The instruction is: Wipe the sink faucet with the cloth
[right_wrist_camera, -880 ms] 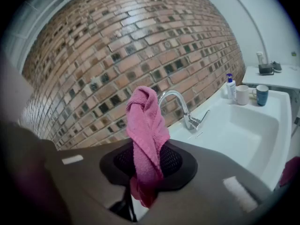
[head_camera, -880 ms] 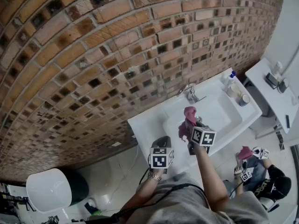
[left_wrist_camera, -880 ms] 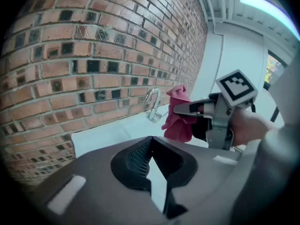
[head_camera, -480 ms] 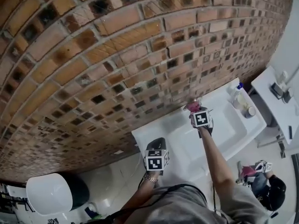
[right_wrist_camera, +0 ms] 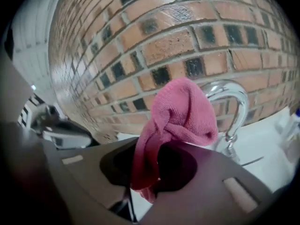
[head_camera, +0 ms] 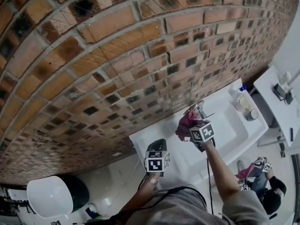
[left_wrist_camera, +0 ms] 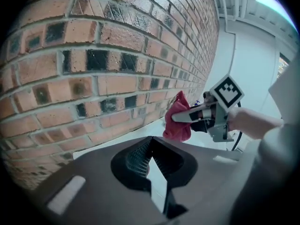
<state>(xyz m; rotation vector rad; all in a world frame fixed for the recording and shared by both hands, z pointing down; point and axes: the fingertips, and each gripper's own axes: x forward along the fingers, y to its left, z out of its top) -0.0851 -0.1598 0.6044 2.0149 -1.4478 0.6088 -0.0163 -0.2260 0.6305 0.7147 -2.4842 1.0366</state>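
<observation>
Faucet (head_camera: 199,108) stands at the back rim of the white sink (head_camera: 236,125), tight against the brick wall (head_camera: 93,55). Its chrome spout (right_wrist_camera: 236,102) rises, arches and hooks down over the basin.

Left to right:
- **Left gripper** (head_camera: 159,146): low at the sink's front left corner, fingers together with nothing between them. Idle, well apart from the faucet.
- **Cloth** (head_camera: 184,123): pink-red and bunched, clamped in the right gripper (head_camera: 193,126) fingers. A wad sticks out past the tips and a tail hangs under them.
- **Cloth against faucet**: in the right gripper view the wad covers the left part of the spout's arch, so the faucet lies ahead and slightly right of the fingers. Touching or just short of it, can't tell.
- **Bottle** (head_camera: 237,95): on the sink's far right corner, clear of the work.

The right gripper is much nearer, so it probably does the wipe.

The spout's long axis runs upright along the neck, then curves. The next stroke likely needs a small push forward-right, then a run along the curve.

Risk: the loose wad slips off the thin tube.
</observation>
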